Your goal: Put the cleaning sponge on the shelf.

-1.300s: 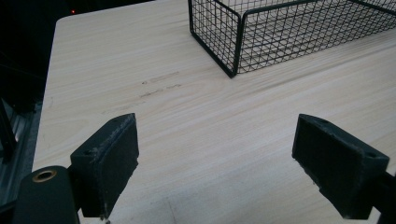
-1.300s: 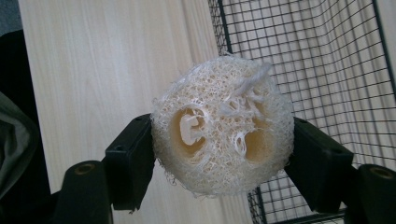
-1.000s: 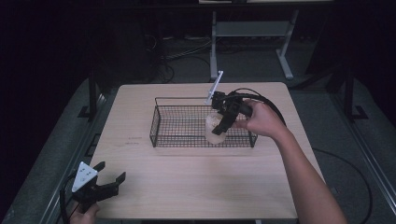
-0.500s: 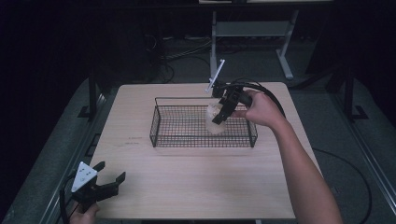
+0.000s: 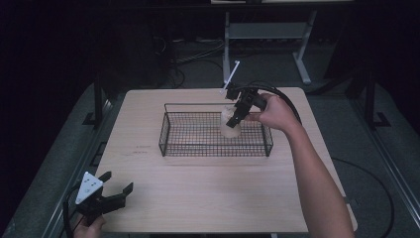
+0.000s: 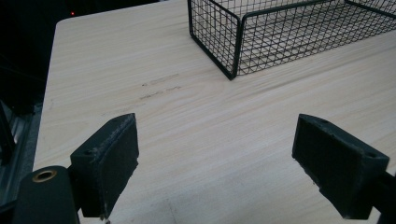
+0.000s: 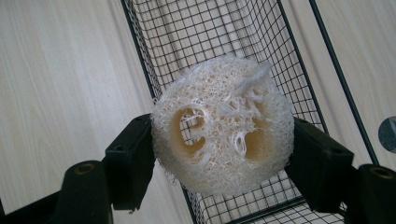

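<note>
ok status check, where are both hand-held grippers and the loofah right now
Right hand-held gripper shut on loofah, above the wire basket. Left hand-held gripper open, idle over the table. Nothing in the way.

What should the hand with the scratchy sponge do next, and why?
Probably lower it a little into the wire basket. The right gripper has its jaws shut on the loofah sponge, which hangs above the basket's mesh floor near one wall, so letting go now would drop it.

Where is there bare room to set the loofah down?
The wire basket floor is bare left of the loofah held in the right tool. Bare table also lies between the basket and the left tool. Nothing looks crowded.
</note>
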A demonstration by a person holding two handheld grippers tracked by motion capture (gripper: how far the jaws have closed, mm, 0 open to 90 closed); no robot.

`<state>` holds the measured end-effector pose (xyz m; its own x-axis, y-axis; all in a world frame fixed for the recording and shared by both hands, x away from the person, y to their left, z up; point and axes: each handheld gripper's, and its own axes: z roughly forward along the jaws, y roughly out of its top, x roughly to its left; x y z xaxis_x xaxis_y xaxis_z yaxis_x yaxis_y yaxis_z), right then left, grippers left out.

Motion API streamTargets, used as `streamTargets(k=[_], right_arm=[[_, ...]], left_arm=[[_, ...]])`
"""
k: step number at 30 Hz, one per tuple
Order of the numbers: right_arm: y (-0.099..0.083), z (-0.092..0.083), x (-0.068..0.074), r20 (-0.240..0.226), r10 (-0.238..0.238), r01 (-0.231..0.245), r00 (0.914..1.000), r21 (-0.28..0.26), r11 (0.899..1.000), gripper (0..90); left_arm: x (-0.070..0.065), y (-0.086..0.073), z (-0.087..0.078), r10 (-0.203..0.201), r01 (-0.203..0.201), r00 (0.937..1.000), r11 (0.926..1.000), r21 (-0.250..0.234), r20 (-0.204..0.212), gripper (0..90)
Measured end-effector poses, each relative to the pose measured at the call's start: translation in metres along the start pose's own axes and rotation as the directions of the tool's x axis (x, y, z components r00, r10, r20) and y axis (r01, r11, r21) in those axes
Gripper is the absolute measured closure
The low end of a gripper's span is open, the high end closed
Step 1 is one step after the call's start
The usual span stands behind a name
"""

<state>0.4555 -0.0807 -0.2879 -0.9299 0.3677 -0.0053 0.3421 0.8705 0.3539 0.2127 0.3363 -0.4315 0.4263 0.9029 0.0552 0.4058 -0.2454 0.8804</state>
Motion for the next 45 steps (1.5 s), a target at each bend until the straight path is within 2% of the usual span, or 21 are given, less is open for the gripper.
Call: streamTargets(k=[10,15,28,33,45], right_arm=[[0.002,0.017,-0.010,-0.008,0.021,-0.021,0.9997,0.016,1.000,28.8],[-0.003,0.029,-0.017,-0.020,0.052,-0.052,0.9985,0.017,0.999,28.9],[-0.013,0.050,-0.024,-0.033,0.093,-0.092,0.9951,0.035,0.995,28.8],[-0.016,0.061,-0.026,-0.040,0.100,-0.098,0.9942,0.043,0.994,28.8],[-0.020,0.074,-0.027,-0.055,0.104,-0.101,0.9931,0.051,0.994,28.7]], left_arm=[[0.000,0.000,0.000,0.002,-0.002,1.0000,1.0000,0.001,0.000,13.8],[-0.001,0.000,0.000,0.000,0.000,1.0000,1.0000,-0.001,0.001,13.8],[-0.002,0.001,0.001,0.008,-0.008,0.9999,1.0000,-0.001,0.007,13.8],[-0.003,0.001,0.001,0.008,-0.008,0.9999,1.0000,0.003,0.007,13.8],[-0.003,0.001,0.001,0.007,-0.007,1.0000,1.0000,0.004,0.006,13.8]])
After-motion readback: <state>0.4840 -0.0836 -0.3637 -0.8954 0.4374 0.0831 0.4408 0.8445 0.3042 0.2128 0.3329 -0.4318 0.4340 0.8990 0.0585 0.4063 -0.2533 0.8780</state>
